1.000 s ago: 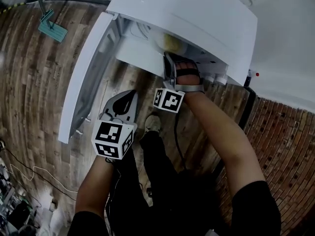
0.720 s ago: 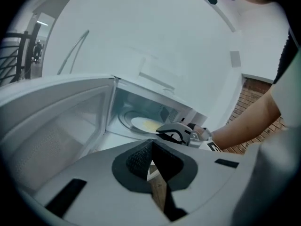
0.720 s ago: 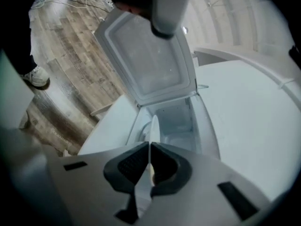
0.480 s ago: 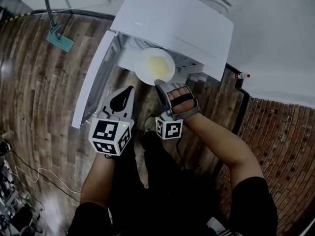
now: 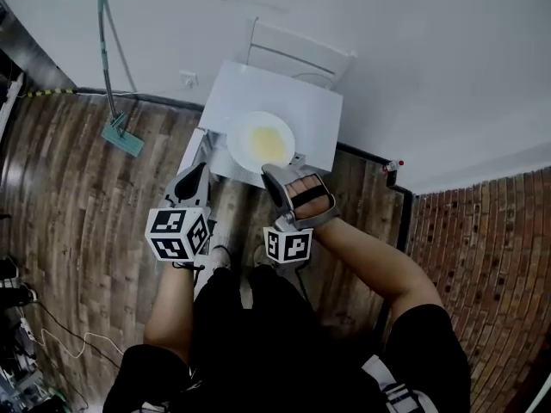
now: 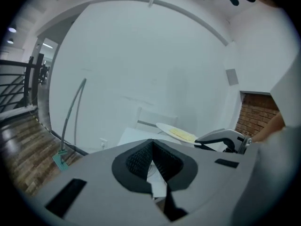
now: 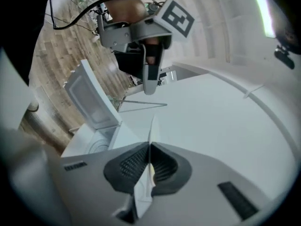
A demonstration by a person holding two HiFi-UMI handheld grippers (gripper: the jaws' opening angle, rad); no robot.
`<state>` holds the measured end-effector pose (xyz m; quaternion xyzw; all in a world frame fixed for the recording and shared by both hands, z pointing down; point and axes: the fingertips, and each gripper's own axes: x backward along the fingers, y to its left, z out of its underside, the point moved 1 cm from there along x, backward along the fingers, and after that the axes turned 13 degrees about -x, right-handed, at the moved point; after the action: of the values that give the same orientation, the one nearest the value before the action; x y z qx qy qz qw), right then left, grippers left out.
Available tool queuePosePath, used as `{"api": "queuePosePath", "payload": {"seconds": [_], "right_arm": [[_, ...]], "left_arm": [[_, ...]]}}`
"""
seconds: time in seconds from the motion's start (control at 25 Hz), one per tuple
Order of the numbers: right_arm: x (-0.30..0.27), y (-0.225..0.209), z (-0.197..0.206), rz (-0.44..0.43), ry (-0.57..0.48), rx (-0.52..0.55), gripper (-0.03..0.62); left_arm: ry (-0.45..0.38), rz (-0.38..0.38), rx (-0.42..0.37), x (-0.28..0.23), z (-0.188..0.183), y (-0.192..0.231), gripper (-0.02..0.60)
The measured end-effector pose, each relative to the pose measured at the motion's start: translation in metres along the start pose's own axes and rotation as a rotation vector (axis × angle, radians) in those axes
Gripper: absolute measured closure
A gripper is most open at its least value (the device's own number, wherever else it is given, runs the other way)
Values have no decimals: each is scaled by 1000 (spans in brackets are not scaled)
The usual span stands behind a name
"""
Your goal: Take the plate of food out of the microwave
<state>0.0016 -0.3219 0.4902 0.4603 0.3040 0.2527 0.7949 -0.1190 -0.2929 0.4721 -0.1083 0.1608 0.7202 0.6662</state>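
Observation:
A white plate [image 5: 261, 140] with yellow food is outside the white microwave [image 5: 297, 110], level and in front of its top. My right gripper [image 5: 275, 172] is shut on the plate's near rim. In the right gripper view the plate [image 7: 151, 131] shows edge-on between the pads of that gripper [image 7: 149, 147]. My left gripper [image 5: 191, 181] hangs left of the plate, shut with nothing in it; the left gripper view shows its pads [image 6: 151, 142] meeting at the tip. From there the plate [image 6: 176, 133] and right gripper [image 6: 221, 138] show to the right.
The microwave door [image 7: 88, 98] stands open to the left, the turntable [image 7: 96, 146] visible inside. A teal-headed mop [image 5: 124, 136] leans on the white wall. A brick wall [image 5: 486, 256] is on the right, and cables [image 5: 52, 321] lie on the wooden floor.
The right gripper has drawn the plate out of the microwave cavity and toward me. The view has pulled back. The left gripper stays shut at the left.

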Motion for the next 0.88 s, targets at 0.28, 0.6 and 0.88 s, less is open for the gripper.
{"api": "queuePosePath", "payload": {"seconds": [0.28,0.6,0.88], "right_arm": [[2,-124,-20,108,28,-5,569],[4,-199,-37,178,45,-30,569],[9,-208,-23,184,85,6,569]], "left_arm": [[-81,8,-97,34,-103,-24,583],[-170,34,-158,41,-170,-50,583],[-194,59,-169,35,-192,-64,583]]}}
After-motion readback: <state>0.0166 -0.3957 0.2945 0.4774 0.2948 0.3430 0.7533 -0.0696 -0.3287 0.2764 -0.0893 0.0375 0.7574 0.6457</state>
